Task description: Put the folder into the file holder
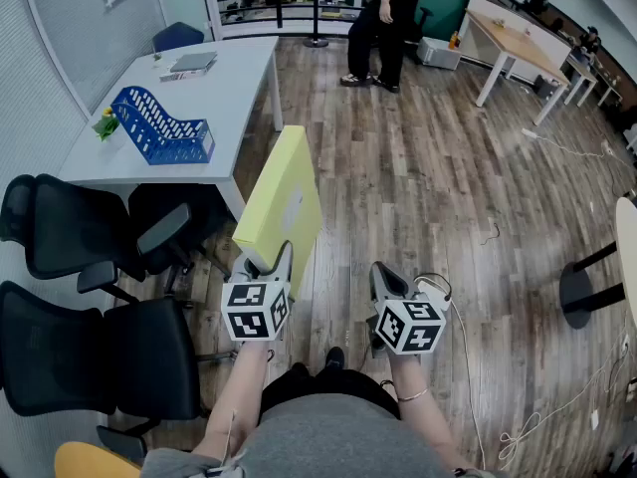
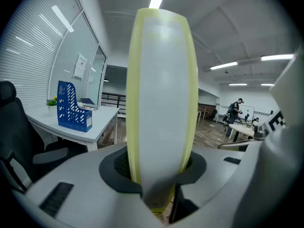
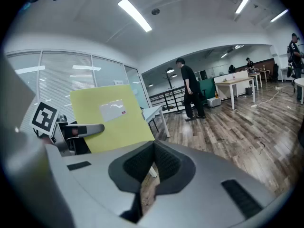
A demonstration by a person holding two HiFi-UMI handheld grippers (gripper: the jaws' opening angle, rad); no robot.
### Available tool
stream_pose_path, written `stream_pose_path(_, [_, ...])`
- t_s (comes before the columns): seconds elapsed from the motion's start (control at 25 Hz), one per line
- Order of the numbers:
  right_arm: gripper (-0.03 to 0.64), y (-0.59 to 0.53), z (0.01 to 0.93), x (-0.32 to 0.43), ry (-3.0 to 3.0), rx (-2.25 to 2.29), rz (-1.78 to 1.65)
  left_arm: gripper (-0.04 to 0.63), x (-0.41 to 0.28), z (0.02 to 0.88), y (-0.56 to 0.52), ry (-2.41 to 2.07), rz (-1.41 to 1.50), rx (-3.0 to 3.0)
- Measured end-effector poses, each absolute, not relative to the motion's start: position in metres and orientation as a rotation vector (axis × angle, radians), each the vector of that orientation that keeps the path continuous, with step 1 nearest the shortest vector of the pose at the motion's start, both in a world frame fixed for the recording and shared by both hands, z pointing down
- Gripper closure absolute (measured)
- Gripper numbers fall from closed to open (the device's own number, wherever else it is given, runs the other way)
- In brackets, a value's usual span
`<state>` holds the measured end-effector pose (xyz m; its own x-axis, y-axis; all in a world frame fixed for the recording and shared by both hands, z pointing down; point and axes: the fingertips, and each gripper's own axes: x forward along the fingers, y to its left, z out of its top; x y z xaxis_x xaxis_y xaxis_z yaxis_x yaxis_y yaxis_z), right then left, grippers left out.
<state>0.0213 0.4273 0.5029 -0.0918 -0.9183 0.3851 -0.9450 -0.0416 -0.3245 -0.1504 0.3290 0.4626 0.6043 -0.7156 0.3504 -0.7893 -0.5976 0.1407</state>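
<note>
A yellow folder stands upright on its edge, with my left gripper shut on its lower end. In the left gripper view the folder's spine rises straight up between the two pads and hides the middle of the room. The blue file holder stands on the white table ahead to the left, well away from the folder; it also shows as the blue holder at the left. My right gripper hangs to the folder's right, shut and empty. From there the folder's face shows.
Black office chairs crowd the table's near side. A laptop-like item and a small plant sit on the table. A person stands at the back. More tables and a floor cable are at the right.
</note>
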Motion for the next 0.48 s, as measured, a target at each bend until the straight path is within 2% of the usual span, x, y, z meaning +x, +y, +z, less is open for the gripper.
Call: stream_pose_path(0.48, [0.61, 0.418, 0.503, 0.041, -2.16, 2.113, 0.805, 0.437, -0.132, 0.462, 0.317, -1.249, 0.375, 2.555])
